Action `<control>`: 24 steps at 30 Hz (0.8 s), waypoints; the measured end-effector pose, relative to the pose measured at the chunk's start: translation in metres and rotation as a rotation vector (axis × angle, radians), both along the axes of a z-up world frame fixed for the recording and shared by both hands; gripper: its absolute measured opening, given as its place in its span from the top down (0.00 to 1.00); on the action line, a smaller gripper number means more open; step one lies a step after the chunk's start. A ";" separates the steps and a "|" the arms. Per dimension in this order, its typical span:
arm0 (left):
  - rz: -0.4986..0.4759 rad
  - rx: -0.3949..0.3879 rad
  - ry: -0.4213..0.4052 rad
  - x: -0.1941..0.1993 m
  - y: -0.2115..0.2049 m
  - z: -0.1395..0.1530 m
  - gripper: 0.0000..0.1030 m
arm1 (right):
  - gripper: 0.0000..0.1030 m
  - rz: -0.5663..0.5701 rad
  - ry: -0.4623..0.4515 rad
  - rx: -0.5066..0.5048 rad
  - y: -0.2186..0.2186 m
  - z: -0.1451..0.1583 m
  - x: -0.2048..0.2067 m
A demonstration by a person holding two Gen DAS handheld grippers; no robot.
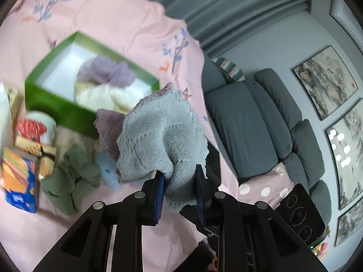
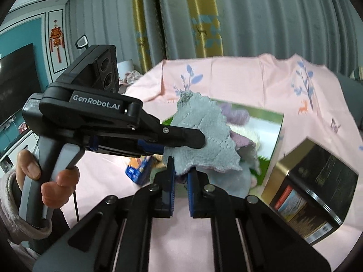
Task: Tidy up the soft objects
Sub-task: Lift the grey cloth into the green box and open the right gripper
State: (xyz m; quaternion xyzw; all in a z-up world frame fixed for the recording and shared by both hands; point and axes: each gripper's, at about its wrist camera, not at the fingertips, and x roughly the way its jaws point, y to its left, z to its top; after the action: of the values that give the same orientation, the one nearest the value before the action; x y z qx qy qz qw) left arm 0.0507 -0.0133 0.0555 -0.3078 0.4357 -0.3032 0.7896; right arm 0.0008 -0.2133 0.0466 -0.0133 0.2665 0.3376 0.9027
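Left wrist view shows the grey cloth (image 1: 158,136) bunched between the pads of the left hand-held gripper (image 1: 180,185), which is clamped on its lower fold; the right wrist view shows the right hand-held gripper (image 2: 180,170) pinching another edge of the same cloth (image 2: 204,145), so it hangs between the two, lifted above the surface and just in front of the green box (image 1: 45,90). It is a plush, fluffy cloth with a scalloped hem and a mauve reverse side, and I judge it light, limp and not at all fragile; it will sag and fold wherever it is unsupported, so the hem or corners look like the best places to hold it if it is to be spread or folded. Inside the green box lie a lilac knitted piece (image 1: 106,70) and a cream fluffy one (image 1: 104,97). In front of the box, on the near side, sit a green plush item (image 1: 68,181), something pale blue (image 1: 109,170) and a printed carton (image 1: 20,181). To the right of the box stands a dark tin (image 2: 317,185). A pink sheet (image 1: 113,22) with a blue sprig print covers the surface. Beyond the box are grey curtains (image 2: 272,18), a grey sofa (image 1: 249,124) and framed pictures (image 1: 326,81). A person's hand (image 2: 45,176) grips the left tool's handle.
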 end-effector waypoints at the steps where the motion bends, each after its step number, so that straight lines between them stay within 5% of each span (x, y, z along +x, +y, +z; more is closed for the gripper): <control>1: 0.000 0.005 -0.012 0.000 0.000 0.006 0.77 | 0.92 0.003 -0.013 -0.001 0.000 0.005 0.000; 12: 0.032 0.135 -0.131 0.009 0.002 0.073 0.77 | 0.92 0.023 -0.095 -0.013 0.010 0.052 0.021; 24: 0.038 0.193 -0.168 0.023 0.006 0.090 0.77 | 0.92 0.029 -0.091 0.004 0.013 0.059 0.039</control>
State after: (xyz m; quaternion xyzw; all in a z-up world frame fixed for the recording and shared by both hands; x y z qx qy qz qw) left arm 0.0740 -0.0070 0.1453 -0.2120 0.3894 -0.2694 0.8549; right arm 0.0401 -0.2000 0.1054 -0.0307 0.2241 0.3504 0.9089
